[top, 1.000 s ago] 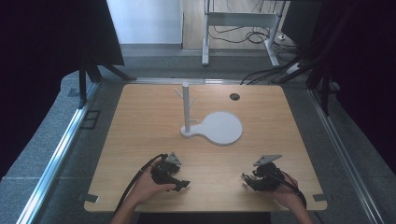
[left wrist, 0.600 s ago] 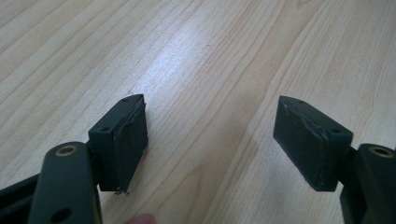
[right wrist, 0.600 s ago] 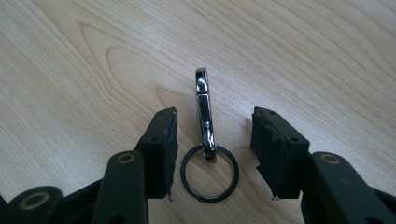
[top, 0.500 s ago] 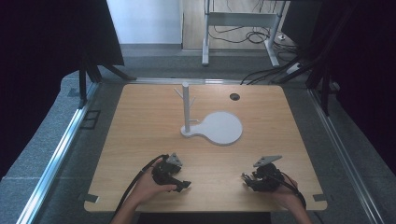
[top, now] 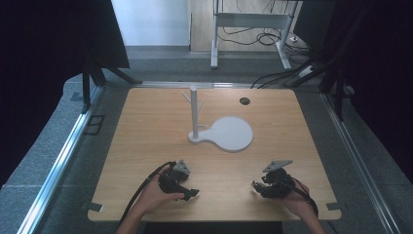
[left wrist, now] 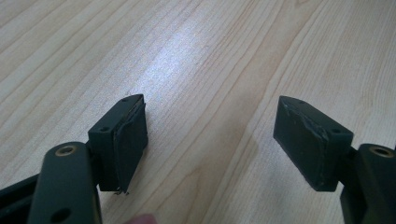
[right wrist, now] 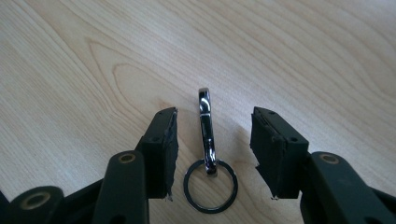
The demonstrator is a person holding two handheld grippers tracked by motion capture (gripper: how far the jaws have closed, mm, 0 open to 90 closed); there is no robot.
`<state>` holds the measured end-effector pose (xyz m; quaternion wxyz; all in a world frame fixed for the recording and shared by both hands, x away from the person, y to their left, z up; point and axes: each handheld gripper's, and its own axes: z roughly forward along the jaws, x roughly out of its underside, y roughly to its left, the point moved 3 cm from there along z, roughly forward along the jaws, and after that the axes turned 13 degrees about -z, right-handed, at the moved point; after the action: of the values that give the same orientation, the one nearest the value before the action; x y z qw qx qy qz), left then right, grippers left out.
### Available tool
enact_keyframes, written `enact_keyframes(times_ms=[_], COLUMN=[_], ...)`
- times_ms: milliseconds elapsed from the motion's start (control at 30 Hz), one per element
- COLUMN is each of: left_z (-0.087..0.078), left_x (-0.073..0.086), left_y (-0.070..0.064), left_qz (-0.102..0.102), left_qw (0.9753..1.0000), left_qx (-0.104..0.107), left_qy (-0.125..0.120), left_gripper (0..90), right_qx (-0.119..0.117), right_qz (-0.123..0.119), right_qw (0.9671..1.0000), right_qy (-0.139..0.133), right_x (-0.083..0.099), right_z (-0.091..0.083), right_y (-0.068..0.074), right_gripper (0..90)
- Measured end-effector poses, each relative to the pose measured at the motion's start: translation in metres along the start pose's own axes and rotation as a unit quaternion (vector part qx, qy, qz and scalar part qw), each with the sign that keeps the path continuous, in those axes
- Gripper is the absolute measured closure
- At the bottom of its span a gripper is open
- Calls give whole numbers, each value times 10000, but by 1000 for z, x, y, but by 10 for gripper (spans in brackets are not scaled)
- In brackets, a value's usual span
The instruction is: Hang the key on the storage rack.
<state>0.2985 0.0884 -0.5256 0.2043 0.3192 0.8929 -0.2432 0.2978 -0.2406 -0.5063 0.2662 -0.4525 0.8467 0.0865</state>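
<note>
Chrome key ring clip (right wrist: pixel 206 158) lies flat on the wooden table (top: pixel 146 146).
Right gripper (right wrist: pixel 212 149) fingers (right wrist: pixel 161 151) spread on either side of the clip, not touching; left gripper (left wrist: pixel 210 140) fingers released over bare wood, well left of it.

Light wooden tabletop (top: pixel 146 146) mostly bare. One standing obstacle: white peg stand with short side branches (top: pixel 194 113) near centre, rising from flat white paddle-shaped base (top: pixel 229 134) that spreads toward the right. Small dark round hole (top: pixel 244 101) at far edge, flush. Broad open lanes left and right of the stand, and along the near edge between the left gripper (top: pixel 187 194) and right gripper (top: pixel 257 185), which sit well apart. Shiny metal clip with key ring (right wrist: pixel 208 163) lies flat between the right gripper's spread jaws, touching neither. Bare wood between the left gripper's (left wrist: pixel 210 140) jaws.
</note>
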Motion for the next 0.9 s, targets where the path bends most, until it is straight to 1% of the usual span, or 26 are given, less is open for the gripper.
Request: enact_keyframes(times_ms=[133,667,900], left_z=[0,0,0], left_x=[0,0,0], left_y=[0,0,0], left_qz=[21,25,28], left_qw=[10000,10000,10000], left_qx=[-4,2,3], left_qy=[-1,7,11], left_gripper=[263,263,263], right_qx=[28,11,-23], right_qz=[-20,-156,-189], right_qw=[10000,9999,9998], right_qy=[-26,-12,9], right_x=[-4,-19,-20], right_z=[0,2,2], right_y=[0,3,5], right_gripper=[515,511,510])
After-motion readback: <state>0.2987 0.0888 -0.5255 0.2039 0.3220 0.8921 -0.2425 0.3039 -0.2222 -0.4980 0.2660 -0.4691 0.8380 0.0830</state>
